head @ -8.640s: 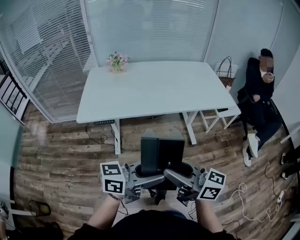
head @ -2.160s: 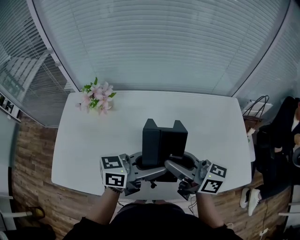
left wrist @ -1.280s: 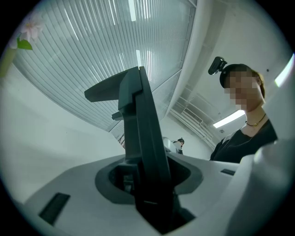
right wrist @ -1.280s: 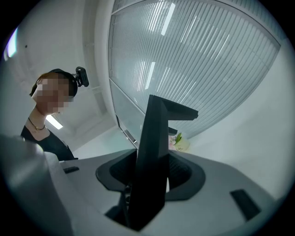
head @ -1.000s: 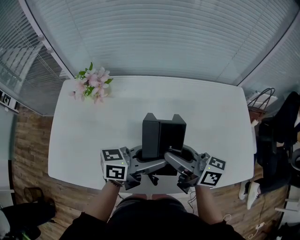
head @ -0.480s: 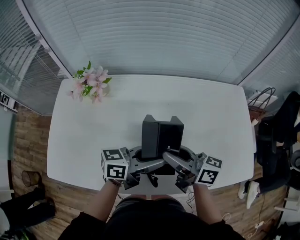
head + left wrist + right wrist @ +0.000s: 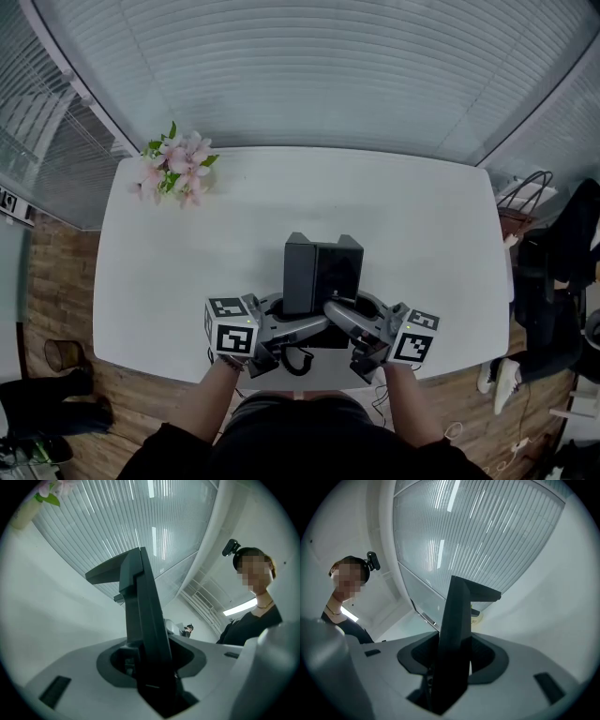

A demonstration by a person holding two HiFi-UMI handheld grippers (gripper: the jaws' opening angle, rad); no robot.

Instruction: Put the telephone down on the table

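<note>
The telephone (image 7: 319, 274) is a dark grey, boxy set that stands upright over the near part of the white table (image 7: 187, 262). My left gripper (image 7: 298, 326) grips its lower left side and my right gripper (image 7: 339, 319) its lower right side, both shut on it. In the left gripper view the telephone (image 7: 140, 620) rises as a dark slab out of the left gripper (image 7: 150, 667). The right gripper view shows the same slab (image 7: 457, 620) wedged in the right gripper (image 7: 450, 667). A black cord (image 7: 295, 361) loops beneath. Whether the set touches the table I cannot tell.
A bunch of pink flowers (image 7: 173, 169) stands at the table's far left corner. Glass walls with blinds (image 7: 309, 66) close off the back. A bag (image 7: 525, 197) and a seated person (image 7: 572, 253) are at the right; wooden floor (image 7: 56, 309) lies to the left.
Both grippers have sunk a little with the telephone toward the table's near edge. Someone's legs at the lower left have shifted.
</note>
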